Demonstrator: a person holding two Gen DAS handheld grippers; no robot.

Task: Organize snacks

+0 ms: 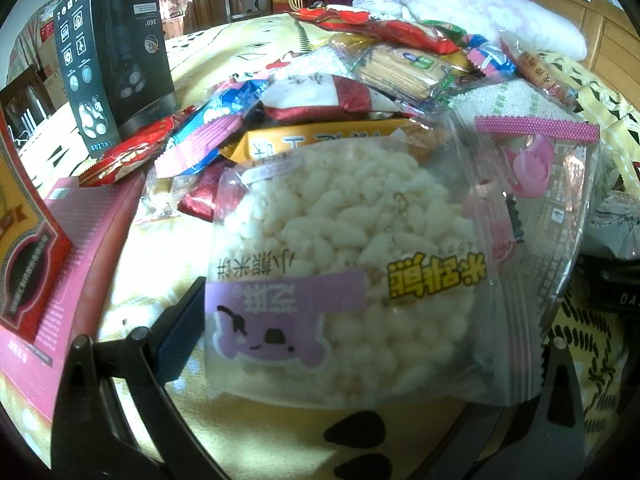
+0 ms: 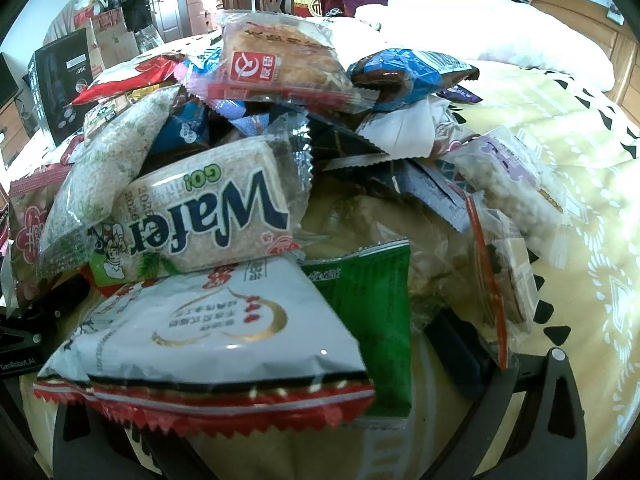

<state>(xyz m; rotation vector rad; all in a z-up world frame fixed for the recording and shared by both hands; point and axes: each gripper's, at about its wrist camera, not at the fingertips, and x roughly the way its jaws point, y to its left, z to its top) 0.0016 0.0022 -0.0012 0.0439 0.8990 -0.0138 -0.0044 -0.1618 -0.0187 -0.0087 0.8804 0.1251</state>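
The left gripper (image 1: 340,364) has its jaws spread wide around the rice cracker packet (image 1: 344,272), which lies flat on the bedspread (image 1: 168,256) at the near edge of the snack pile (image 1: 360,80), probably lined up for a pick. The packet's long axis runs across the gap, printed end nearest. The right gripper (image 2: 320,392) hangs over a white-and-red bag (image 2: 208,332); I cannot tell its opening.

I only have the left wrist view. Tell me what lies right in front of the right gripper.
Observer: A white pack with a red zigzag edge lies nearest that camera.
Operator: Say what's beside it.
Observer: A green pack touches its right side, partly under it.
Operator: Name what's stacked behind.
Observer: A pack printed "Wafer" rests against the white pack's far edge.
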